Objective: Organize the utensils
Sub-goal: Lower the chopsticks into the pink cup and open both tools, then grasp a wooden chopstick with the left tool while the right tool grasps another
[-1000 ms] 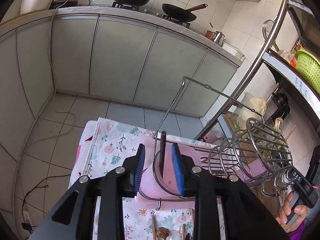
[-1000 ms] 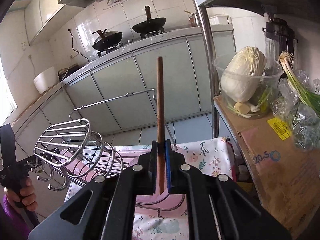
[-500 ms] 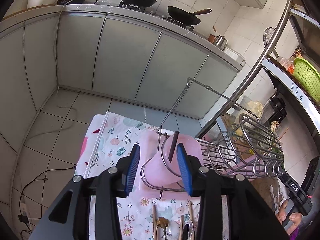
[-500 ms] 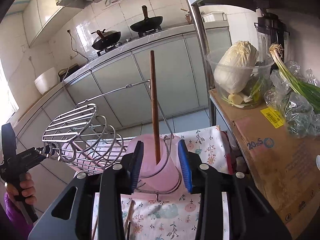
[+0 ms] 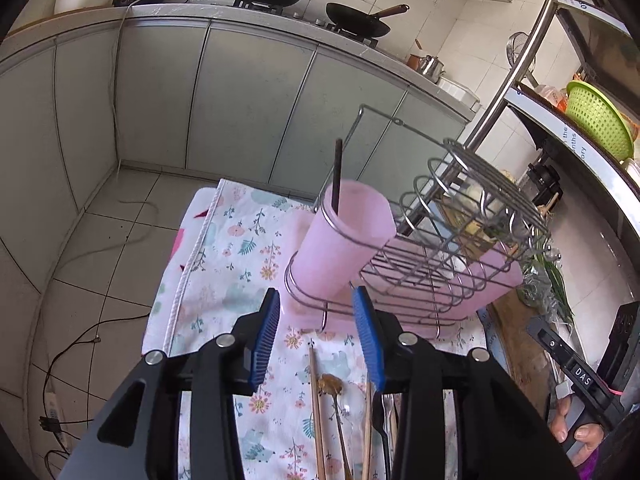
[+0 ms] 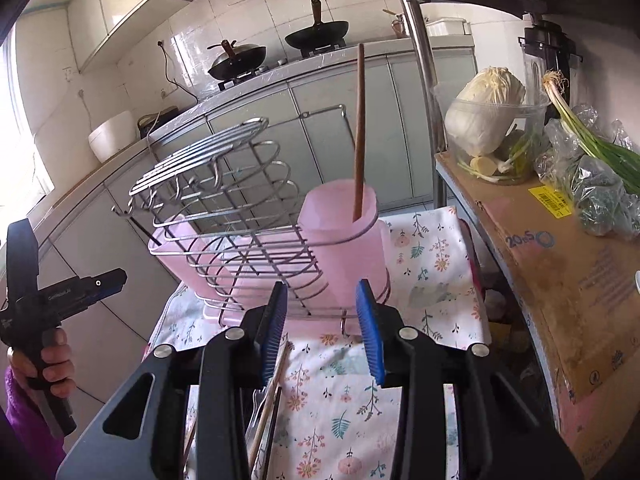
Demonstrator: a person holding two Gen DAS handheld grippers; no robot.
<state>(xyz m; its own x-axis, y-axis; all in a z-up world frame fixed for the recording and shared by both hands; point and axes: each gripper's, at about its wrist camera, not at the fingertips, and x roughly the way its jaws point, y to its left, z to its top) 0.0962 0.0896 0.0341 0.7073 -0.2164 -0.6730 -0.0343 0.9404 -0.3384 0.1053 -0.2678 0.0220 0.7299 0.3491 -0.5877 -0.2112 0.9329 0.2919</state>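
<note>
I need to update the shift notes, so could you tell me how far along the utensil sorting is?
Done: at least one chopstick stands in the pink cup of the wire rack. In hand: nothing; both the left tongs and the right tongs are open and empty, short of the rack. Left: several chopsticks and a spoon lie on the floral cloth.

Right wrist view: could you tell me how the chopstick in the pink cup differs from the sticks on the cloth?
The chopstick stands nearly upright in the pink cup; the sticks lie flat on the cloth. The chopstick shows almost whole; the sticks are partly hidden by the right claw. Both are slim, brown.
</note>
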